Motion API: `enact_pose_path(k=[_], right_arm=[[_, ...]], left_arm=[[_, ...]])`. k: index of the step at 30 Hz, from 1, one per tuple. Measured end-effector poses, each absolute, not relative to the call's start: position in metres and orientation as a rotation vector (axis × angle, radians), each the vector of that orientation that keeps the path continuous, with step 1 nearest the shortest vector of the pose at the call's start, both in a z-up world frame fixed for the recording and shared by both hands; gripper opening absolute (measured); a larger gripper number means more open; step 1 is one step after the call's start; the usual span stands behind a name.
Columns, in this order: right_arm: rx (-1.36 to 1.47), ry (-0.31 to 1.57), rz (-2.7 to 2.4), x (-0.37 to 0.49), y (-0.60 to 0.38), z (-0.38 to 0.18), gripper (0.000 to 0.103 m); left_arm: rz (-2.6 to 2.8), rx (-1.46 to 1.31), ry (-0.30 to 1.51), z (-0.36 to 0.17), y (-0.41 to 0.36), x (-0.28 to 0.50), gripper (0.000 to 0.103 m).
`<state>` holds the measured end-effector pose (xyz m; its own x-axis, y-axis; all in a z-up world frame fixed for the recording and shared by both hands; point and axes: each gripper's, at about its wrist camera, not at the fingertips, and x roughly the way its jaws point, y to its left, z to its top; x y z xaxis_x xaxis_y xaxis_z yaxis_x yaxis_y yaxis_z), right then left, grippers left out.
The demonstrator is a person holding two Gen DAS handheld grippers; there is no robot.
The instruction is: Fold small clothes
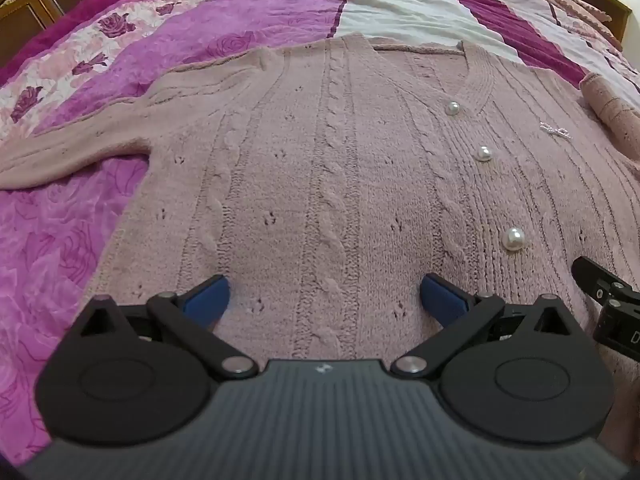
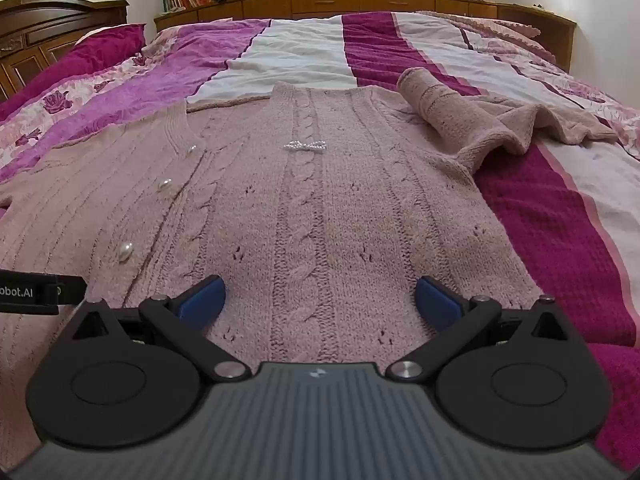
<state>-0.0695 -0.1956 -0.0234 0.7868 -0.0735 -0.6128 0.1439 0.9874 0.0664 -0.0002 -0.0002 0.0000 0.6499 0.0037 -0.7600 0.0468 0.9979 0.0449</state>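
A pink cable-knit cardigan (image 1: pixel 320 168) with pearl buttons (image 1: pixel 514 239) lies face up and flat on the bed; it also shows in the right wrist view (image 2: pixel 304 216). Its left sleeve (image 1: pixel 76 148) stretches out sideways. Its right sleeve (image 2: pixel 452 118) is bunched and folded near the shoulder. My left gripper (image 1: pixel 325 298) is open, low over the cardigan's hem on the left half. My right gripper (image 2: pixel 320 300) is open, low over the hem on the right half. A small pearl bow (image 2: pixel 305 146) sits on the chest.
The bed is covered by a purple, white and magenta striped quilt (image 2: pixel 304 52). A wooden headboard (image 2: pixel 48 32) stands at the left, a wooden shelf unit (image 2: pixel 360 2) with books behind the bed. Part of the right gripper's body (image 1: pixel 608 300) shows at the left view's edge.
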Motion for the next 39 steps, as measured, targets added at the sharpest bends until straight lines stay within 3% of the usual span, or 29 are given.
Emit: enact_pose_path(k=[39], right_arm=[[0.097,0.648,-0.122,-0.0687,-0.1931,-0.0248,0.103]], left_arm=[[-0.026,0.06,0.867,-0.0001,-0.0001,0.0,0.103]])
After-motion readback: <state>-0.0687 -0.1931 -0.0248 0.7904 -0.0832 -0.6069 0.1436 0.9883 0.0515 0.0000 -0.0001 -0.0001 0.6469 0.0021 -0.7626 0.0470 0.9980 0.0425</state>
